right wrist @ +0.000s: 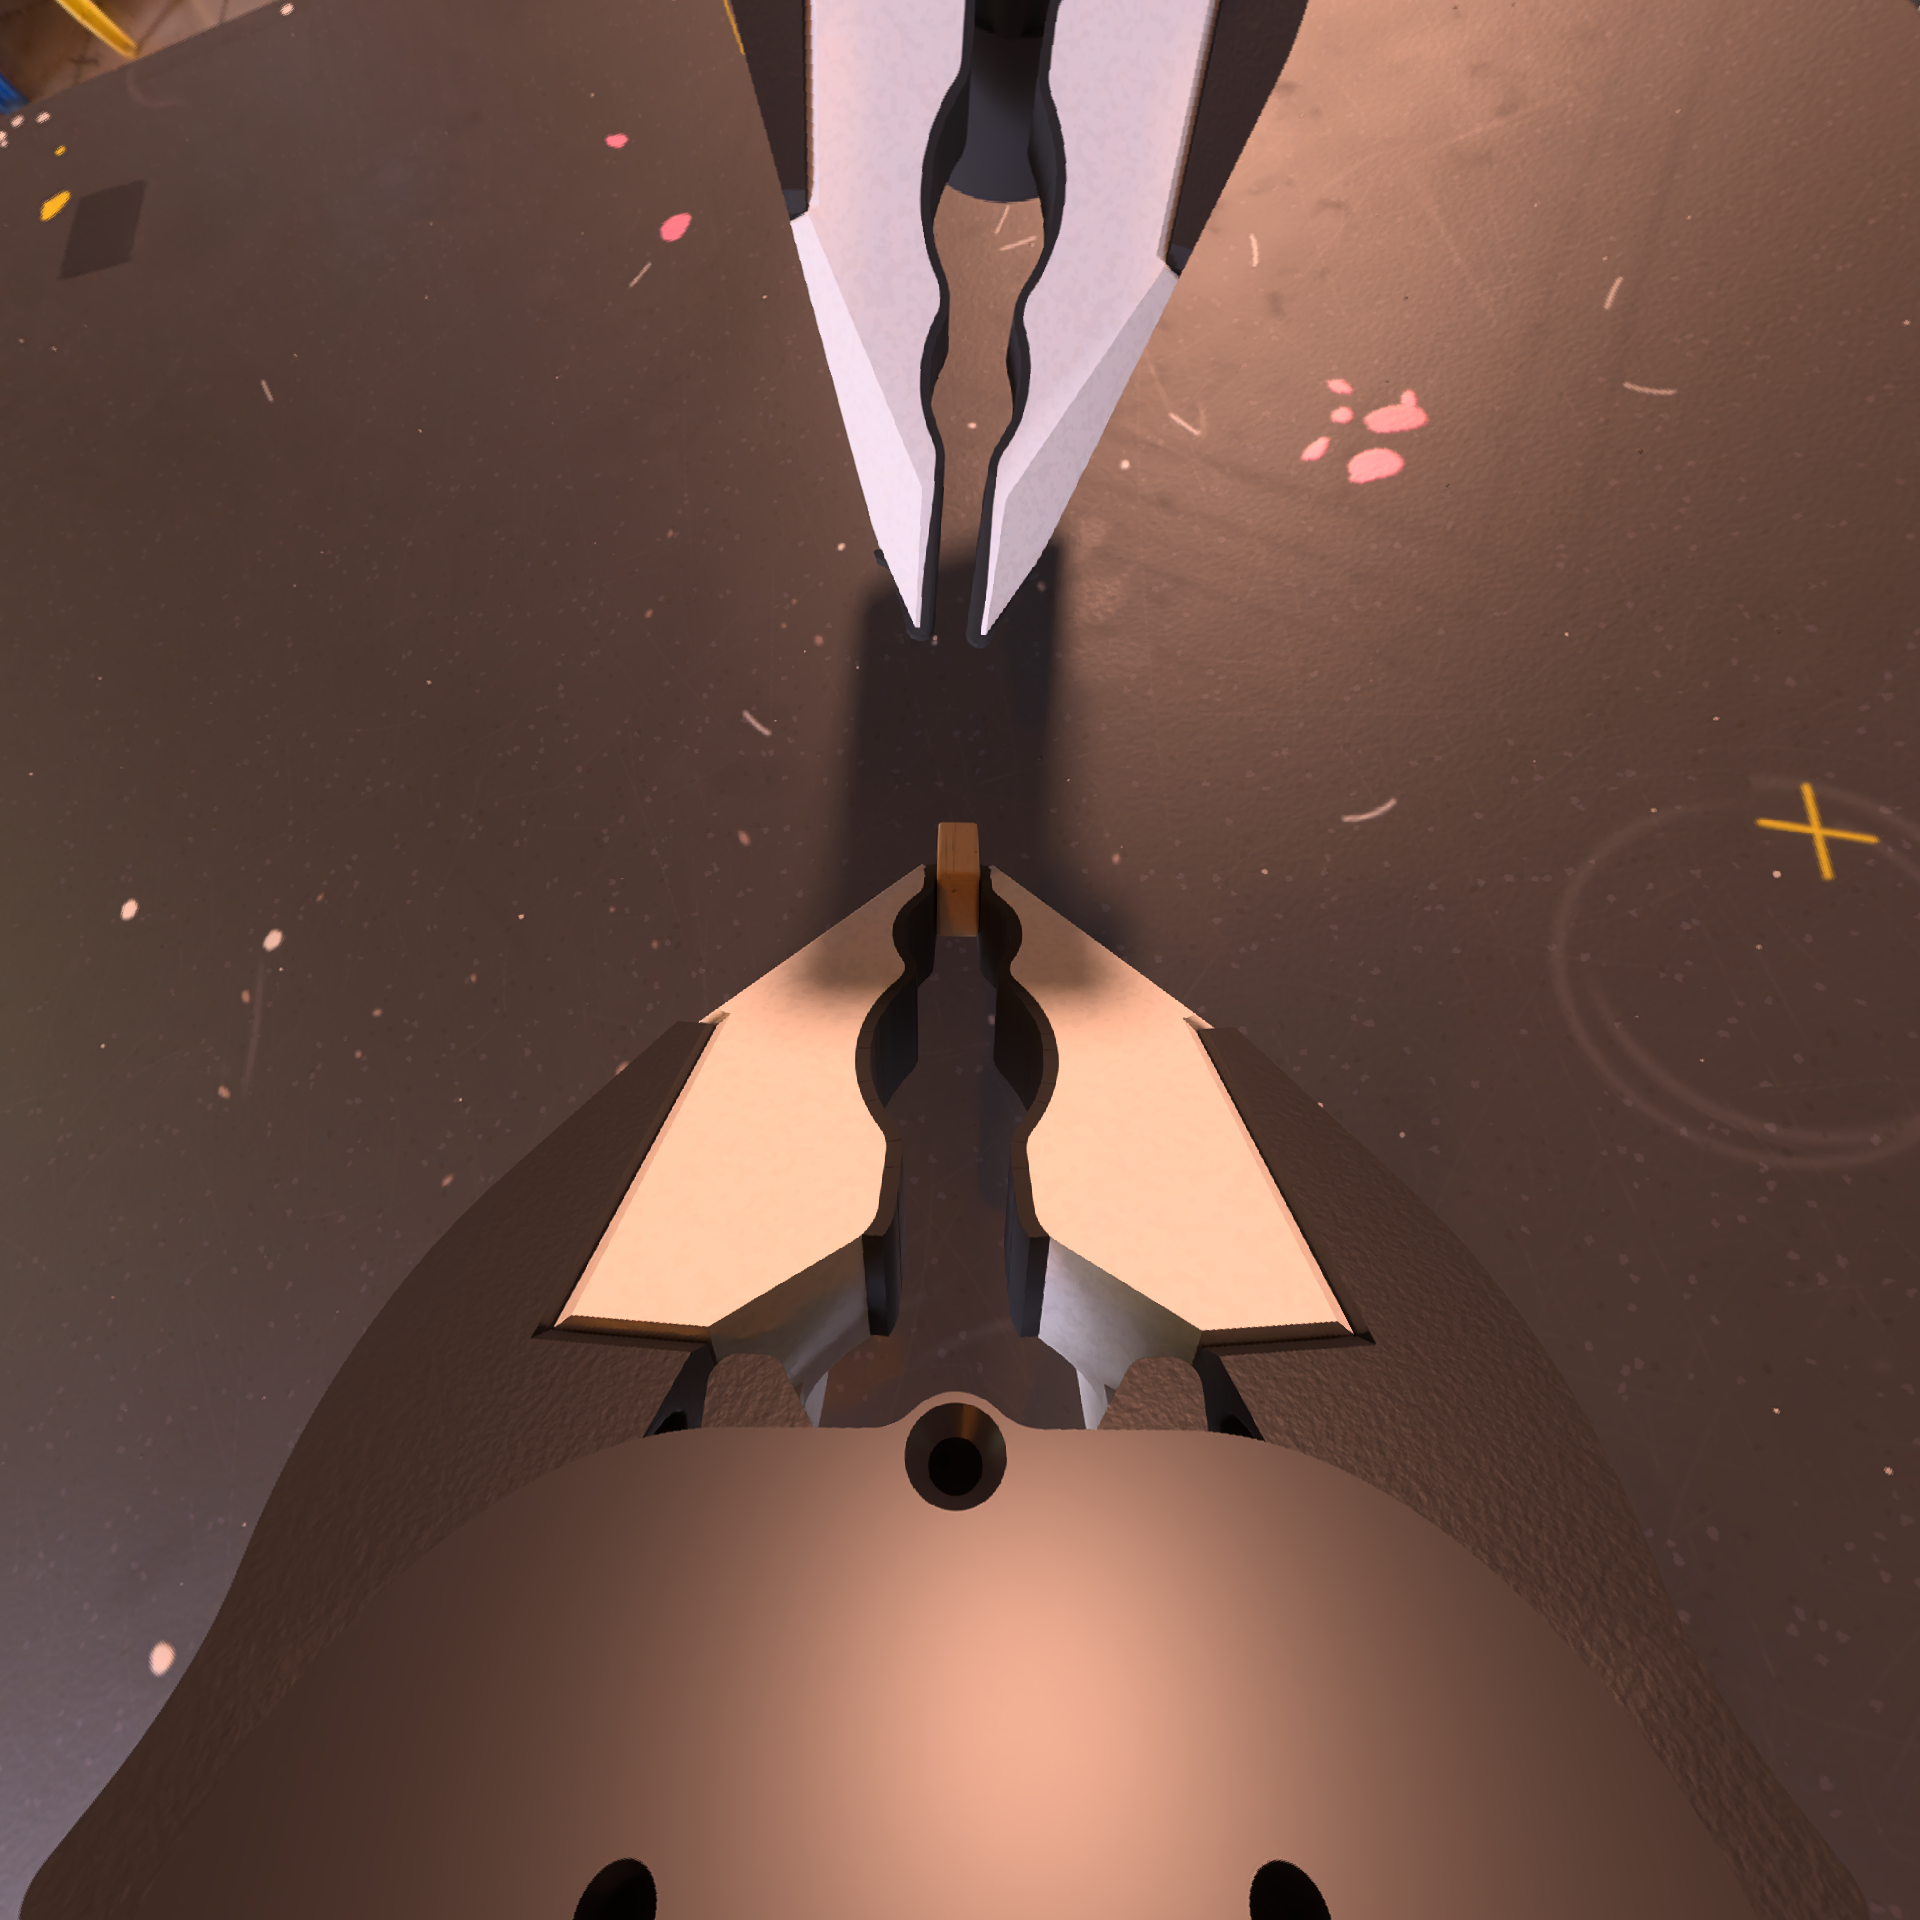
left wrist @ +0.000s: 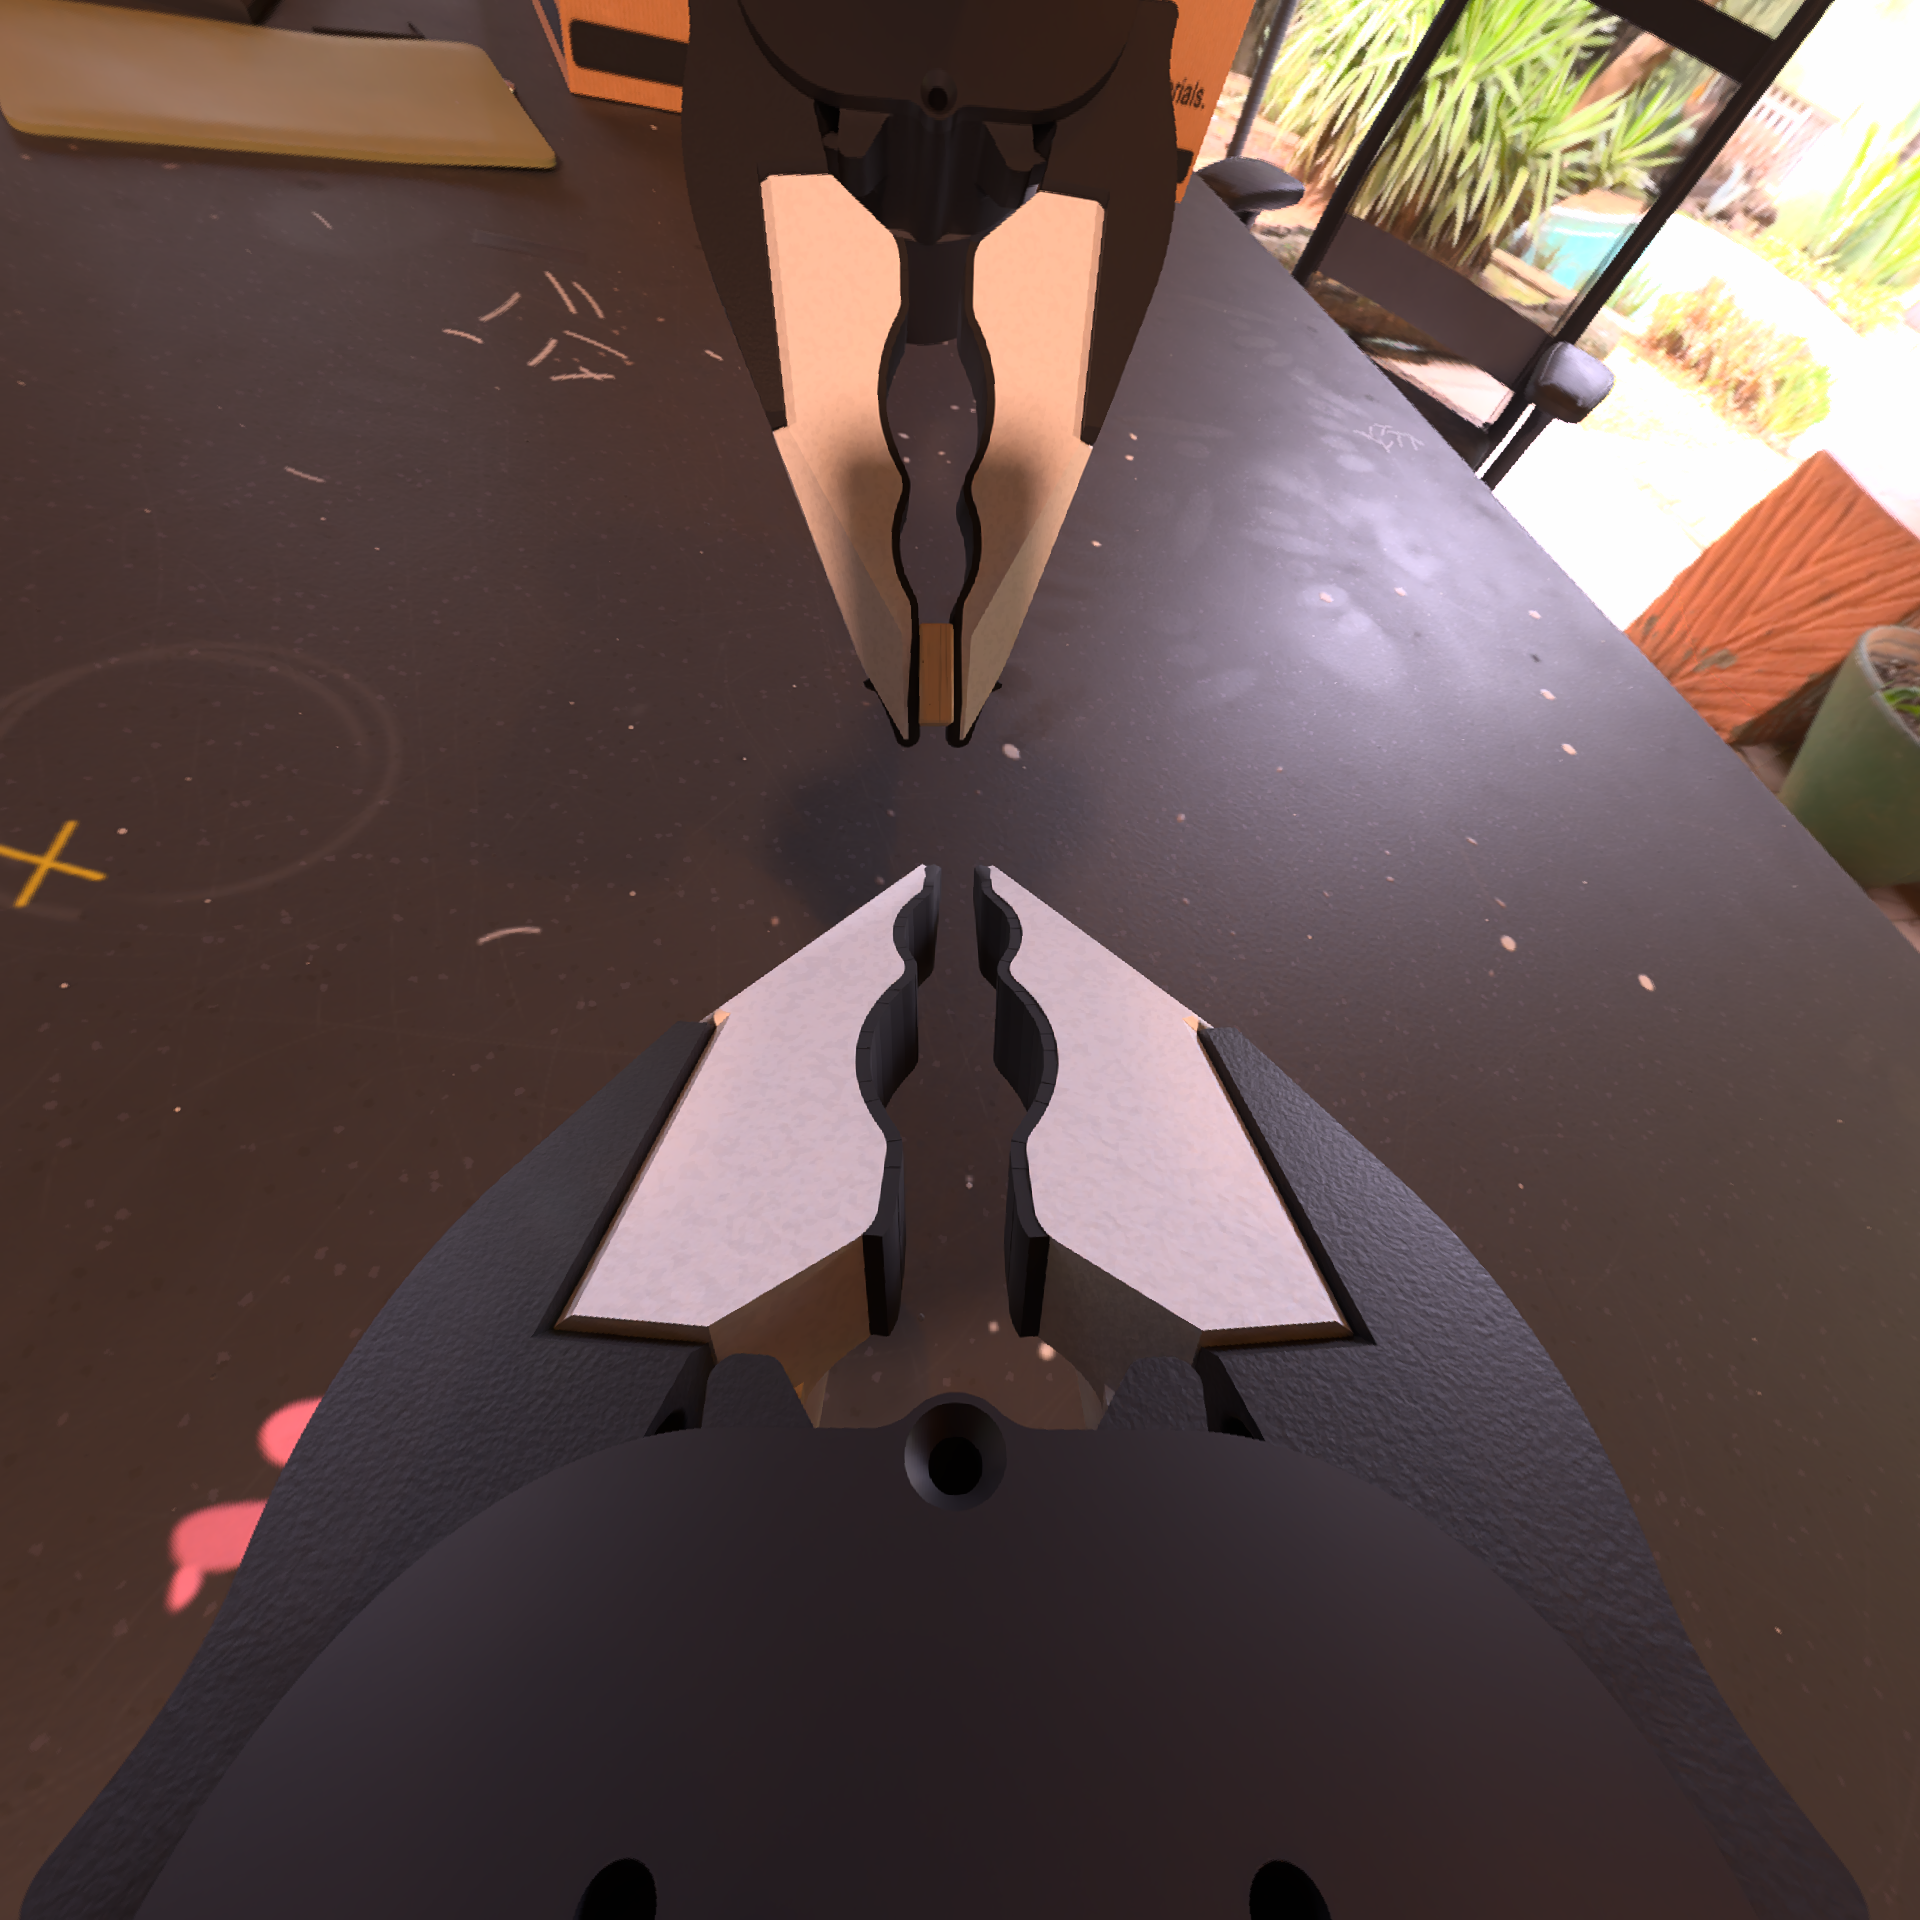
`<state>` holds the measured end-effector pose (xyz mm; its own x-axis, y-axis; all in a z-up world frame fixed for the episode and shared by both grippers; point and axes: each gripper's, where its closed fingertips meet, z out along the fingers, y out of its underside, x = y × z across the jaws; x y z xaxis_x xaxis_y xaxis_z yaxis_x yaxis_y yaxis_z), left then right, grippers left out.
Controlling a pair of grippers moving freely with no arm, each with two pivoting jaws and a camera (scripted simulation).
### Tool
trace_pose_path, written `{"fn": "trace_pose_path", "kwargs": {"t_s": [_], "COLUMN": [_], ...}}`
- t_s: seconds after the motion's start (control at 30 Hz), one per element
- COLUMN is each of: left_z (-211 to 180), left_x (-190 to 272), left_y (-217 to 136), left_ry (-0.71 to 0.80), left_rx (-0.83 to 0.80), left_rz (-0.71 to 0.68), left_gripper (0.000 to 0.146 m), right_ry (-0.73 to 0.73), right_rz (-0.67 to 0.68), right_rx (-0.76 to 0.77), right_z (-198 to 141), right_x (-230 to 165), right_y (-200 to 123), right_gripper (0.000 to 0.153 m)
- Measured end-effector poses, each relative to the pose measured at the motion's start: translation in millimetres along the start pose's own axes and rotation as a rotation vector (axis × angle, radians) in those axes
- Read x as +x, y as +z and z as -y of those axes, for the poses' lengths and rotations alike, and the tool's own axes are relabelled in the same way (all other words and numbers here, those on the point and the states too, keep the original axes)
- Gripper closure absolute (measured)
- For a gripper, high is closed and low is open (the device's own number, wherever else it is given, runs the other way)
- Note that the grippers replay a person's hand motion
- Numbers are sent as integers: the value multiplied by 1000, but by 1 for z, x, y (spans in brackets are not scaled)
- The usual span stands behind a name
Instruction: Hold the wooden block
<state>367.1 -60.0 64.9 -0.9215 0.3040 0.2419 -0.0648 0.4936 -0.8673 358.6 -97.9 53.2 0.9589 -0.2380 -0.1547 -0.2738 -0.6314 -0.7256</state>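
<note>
The wooden block [right wrist: 957, 878] is small and tan, and it stands upright between the fingertips of my right gripper [right wrist: 957, 871], which is shut on it just above the dark table [right wrist: 416, 727]. In the left wrist view the right gripper [left wrist: 935, 736] faces me with the block [left wrist: 937, 673] pinched at its tips. My left gripper [left wrist: 956, 883] holds nothing, and only a narrow slit shows between its fingers. It points straight at the right gripper, tip to tip, a short gap apart. It also shows in the right wrist view [right wrist: 951, 636].
A beige board [left wrist: 260, 94] and an orange cardboard box [left wrist: 623, 52] lie at the table's far end. The table edge [left wrist: 1558, 582] runs down the right, with chair armrests [left wrist: 1569, 379] beyond it. A yellow cross [left wrist: 47, 862] marks the table at the left.
</note>
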Motion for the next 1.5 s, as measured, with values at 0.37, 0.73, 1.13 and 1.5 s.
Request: {"fn": "trace_pose_path", "kwargs": {"t_s": [0.37,0.73,1.13,1.5], "left_z": [2,5,2,-3], "left_x": [-2,0,-1,-4], "left_y": [3,8,-10,-3], "left_ry": [-33,24,-12,17], "left_rx": [1,-41,4,-42], "left_rz": [-11,0,47,45], "left_gripper": [140,142,141,142], "right_ry": [-1,-7,-37,-28], "right_rz": [-2,-14,-22,-26], "right_rx": [0,-4,-5,2], "right_z": [-1,0,2,2], "right_x": [1,-1,1,2], "right_y": [-1,0,2,1], "right_gripper": [146,146,146,146]}}
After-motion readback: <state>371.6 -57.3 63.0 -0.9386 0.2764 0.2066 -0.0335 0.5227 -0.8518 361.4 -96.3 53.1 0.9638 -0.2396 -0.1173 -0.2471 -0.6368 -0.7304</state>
